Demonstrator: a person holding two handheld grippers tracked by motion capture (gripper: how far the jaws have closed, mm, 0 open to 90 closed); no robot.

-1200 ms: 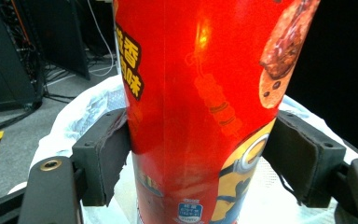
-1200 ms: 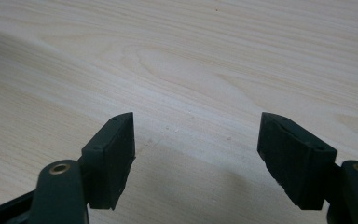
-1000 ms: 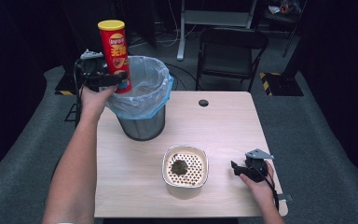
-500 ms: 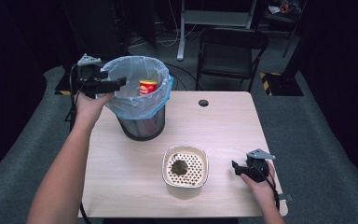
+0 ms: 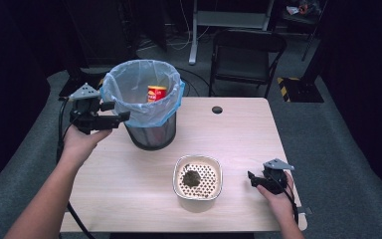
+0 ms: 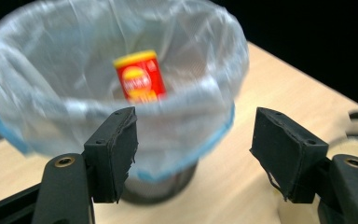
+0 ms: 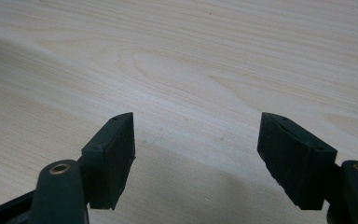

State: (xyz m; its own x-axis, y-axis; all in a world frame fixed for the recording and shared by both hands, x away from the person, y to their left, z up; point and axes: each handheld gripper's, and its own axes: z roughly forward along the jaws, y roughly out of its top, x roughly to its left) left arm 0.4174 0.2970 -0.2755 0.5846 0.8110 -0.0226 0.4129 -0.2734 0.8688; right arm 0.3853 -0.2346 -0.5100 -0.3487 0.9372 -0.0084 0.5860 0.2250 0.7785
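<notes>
Dropped a second ago, the crisp can (image 5: 156, 93) now stands inside the lined bin (image 5: 124, 87), left tool (image 5: 115, 116) pulled back beside the rim. Left gripper view: jaws wide apart, empty, can (image 6: 139, 77) beyond. Right gripper view: right tool (image 7: 196, 154) gapes empty over worktop (image 7: 191, 56).

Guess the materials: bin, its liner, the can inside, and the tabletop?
Bin: looks like dark metal mesh, going by the fine grid on its wall. Liner: thin translucent plastic film, crinkled, with a blue edge folded over the rim. Can: glossy printed red and yellow tube; cardboard or metal, can't tell. Tabletop: pale wood grain, matte, possibly laminate.
</notes>
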